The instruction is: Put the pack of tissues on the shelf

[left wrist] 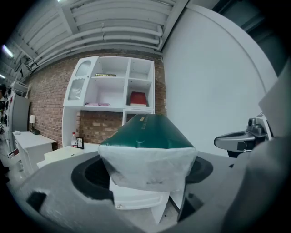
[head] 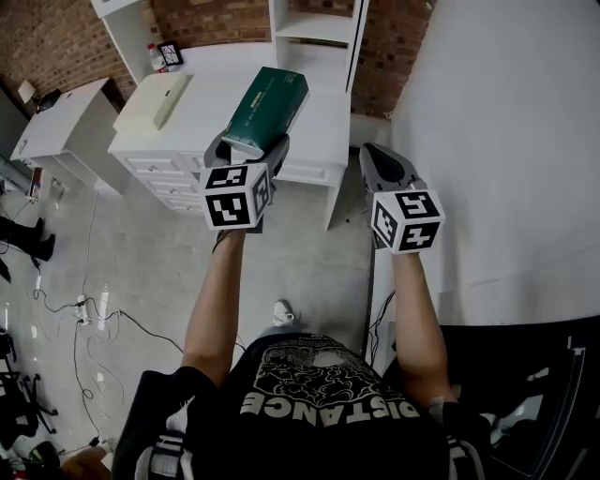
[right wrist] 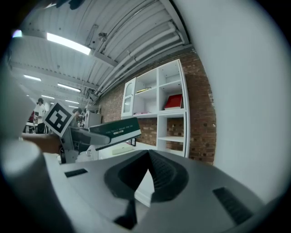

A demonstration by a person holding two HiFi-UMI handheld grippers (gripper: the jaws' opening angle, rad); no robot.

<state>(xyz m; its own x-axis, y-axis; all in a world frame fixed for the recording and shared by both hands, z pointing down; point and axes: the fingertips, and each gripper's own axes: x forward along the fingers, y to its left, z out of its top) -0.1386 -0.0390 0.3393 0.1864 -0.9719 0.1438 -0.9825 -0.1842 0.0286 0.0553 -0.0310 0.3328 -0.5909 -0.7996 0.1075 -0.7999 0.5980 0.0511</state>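
A person stands facing a white desk. A tall white shelf rises from the desk's far right corner, against a brick wall.

The left gripper is clamped on the near end of a green pack of tissues, its jaws spread wide around it. The pack juts forward and upward in the air, over the desk's near edge. The right gripper hangs beside it with its jaws pressed together and nothing between them.

The step in hand appears to be the carry: the pack is lifted but is well short of the shelf. The next move likely calls for reaching forward and up, levelling the pack, and sliding it into an open compartment.

Several compartments look free; an upper one on the right holds a red thing. The upright dividers and front edges of the shelf are what the pack could catch on. A white wall stands close on the right, so the freer room is to the left, above the desk.
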